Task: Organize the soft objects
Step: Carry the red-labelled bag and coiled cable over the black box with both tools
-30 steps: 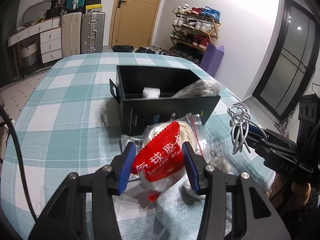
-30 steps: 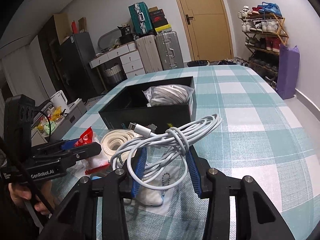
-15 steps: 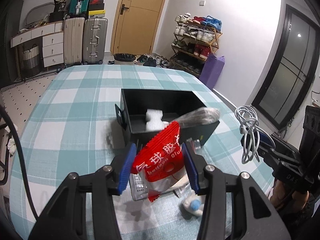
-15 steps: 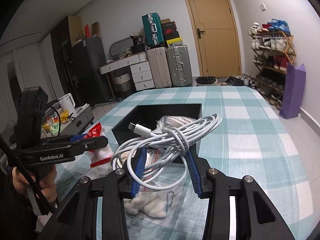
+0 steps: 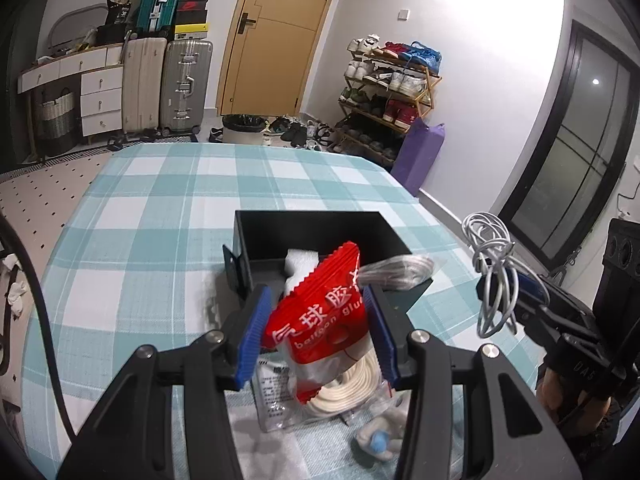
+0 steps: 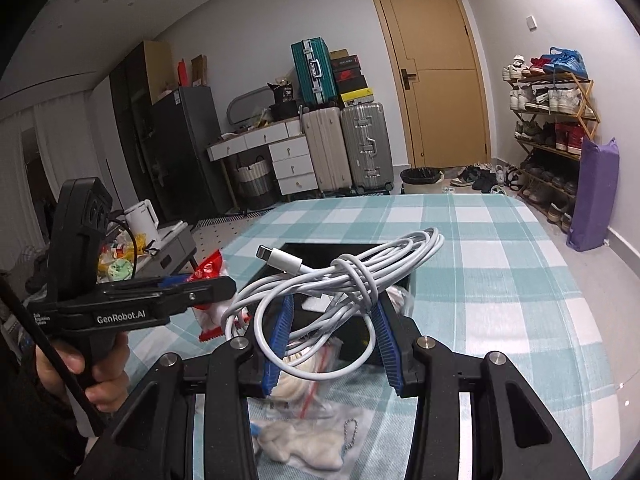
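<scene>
Honestly, both grippers are clamped: left gripper (image 5: 316, 330) on the red packet (image 5: 320, 316), right gripper (image 6: 332, 340) on the white cable (image 6: 336, 280). Dangling loops could snag the black box (image 5: 320, 248) rim.

Both tools are raised side by side, the left tool (image 5: 316, 328) and right tool (image 6: 332, 336) each clamped on something.

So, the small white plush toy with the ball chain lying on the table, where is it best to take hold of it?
Grip the white plush toy across its soft body, from above. It lies flat on the checked tablecloth, partly under a clear plastic bag, so a side approach would probably snag. The thin metal ball chain is too slack for a claw.
</scene>
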`<action>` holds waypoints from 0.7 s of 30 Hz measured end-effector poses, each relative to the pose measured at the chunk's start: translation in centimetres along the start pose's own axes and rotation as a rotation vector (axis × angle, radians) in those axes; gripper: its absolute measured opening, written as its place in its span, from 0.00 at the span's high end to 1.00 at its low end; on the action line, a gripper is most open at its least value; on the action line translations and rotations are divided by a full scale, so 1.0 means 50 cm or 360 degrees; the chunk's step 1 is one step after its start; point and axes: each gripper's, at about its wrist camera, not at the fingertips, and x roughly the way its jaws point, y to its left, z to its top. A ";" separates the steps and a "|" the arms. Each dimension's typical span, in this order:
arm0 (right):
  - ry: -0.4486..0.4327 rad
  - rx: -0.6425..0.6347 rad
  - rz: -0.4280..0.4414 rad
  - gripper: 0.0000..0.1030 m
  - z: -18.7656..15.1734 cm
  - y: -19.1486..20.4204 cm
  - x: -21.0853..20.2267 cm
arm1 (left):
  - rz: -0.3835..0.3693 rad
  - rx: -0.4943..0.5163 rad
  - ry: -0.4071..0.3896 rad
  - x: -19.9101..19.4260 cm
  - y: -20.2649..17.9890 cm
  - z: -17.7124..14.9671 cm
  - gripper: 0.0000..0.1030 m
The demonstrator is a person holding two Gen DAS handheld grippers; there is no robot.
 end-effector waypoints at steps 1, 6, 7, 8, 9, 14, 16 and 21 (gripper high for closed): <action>-0.0002 -0.0015 -0.0003 0.60 0.004 0.004 0.002 | 0.0008 0.0002 -0.0003 0.001 0.001 0.004 0.54; 0.0005 -0.0015 0.0015 0.60 0.014 -0.002 0.018 | 0.0007 0.0002 -0.0011 0.008 0.004 0.022 0.54; 0.0016 -0.0016 0.0013 0.60 0.016 -0.005 0.025 | 0.0011 0.0009 -0.0013 0.010 0.003 0.026 0.54; 0.0017 -0.0012 0.0008 0.60 0.018 -0.007 0.028 | 0.0020 0.0017 -0.0015 0.012 0.003 0.029 0.54; 0.0018 -0.0009 0.0012 0.60 0.020 -0.010 0.031 | 0.0023 0.0020 -0.0016 0.015 0.004 0.033 0.54; 0.0024 -0.0011 0.0011 0.60 0.031 -0.016 0.046 | 0.0017 0.0011 -0.0001 0.029 0.006 0.048 0.54; 0.0033 -0.0019 0.0010 0.60 0.033 -0.020 0.053 | 0.0021 0.0019 0.0004 0.036 0.005 0.054 0.54; 0.0048 -0.0031 0.0018 0.60 0.040 -0.023 0.073 | 0.0021 0.0020 0.0021 0.057 0.007 0.066 0.54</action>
